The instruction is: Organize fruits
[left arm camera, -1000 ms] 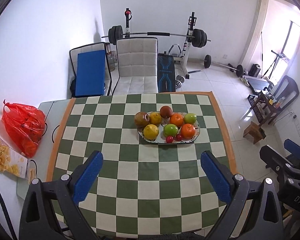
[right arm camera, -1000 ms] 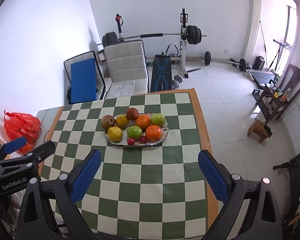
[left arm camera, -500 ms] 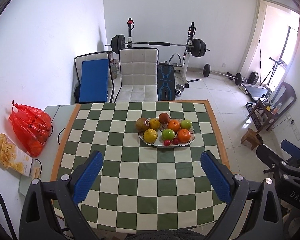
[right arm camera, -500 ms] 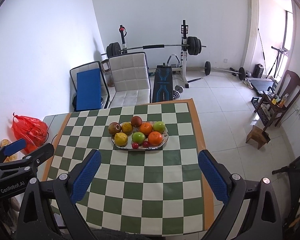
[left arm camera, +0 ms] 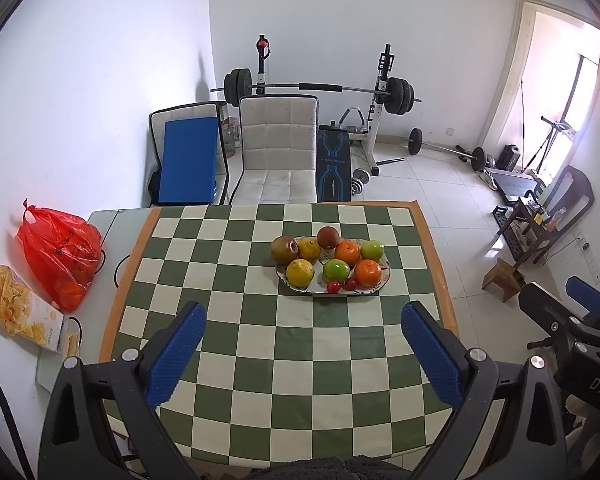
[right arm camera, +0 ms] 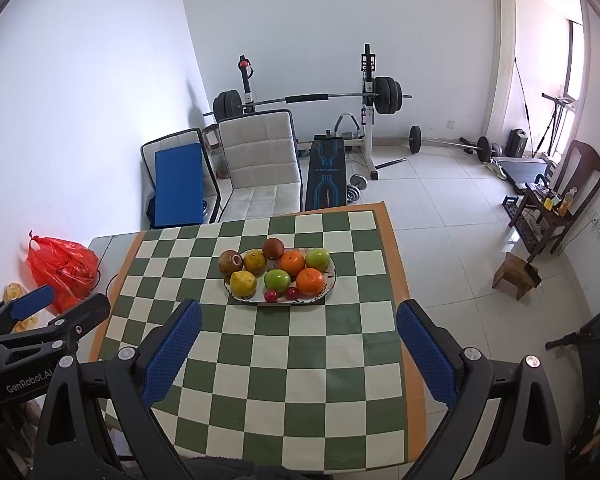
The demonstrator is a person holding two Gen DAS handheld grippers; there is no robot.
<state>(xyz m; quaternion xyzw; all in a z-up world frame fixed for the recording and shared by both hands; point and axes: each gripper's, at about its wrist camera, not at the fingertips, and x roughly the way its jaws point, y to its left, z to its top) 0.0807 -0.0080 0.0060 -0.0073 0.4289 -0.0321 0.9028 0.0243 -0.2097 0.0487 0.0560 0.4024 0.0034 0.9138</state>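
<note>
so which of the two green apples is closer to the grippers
The green apple in the plate's front row, between the yellow fruit and the front orange. The other green apple sits at the back right.

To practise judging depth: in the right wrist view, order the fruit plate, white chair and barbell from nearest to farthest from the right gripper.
From the right gripper:
1. Fruit plate, mid-table.
2. White chair, behind the table.
3. Barbell, at the back wall.

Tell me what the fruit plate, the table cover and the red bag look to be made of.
Fruit plate: likely glazed ceramic; glossy white rim with a painted pattern.
Table cover: probably vinyl or oilcloth; flat, smooth green-and-cream checks with a slight sheen and an orange border.
Red bag: thin plastic film; crinkled, translucent, knotted at the top.
</note>
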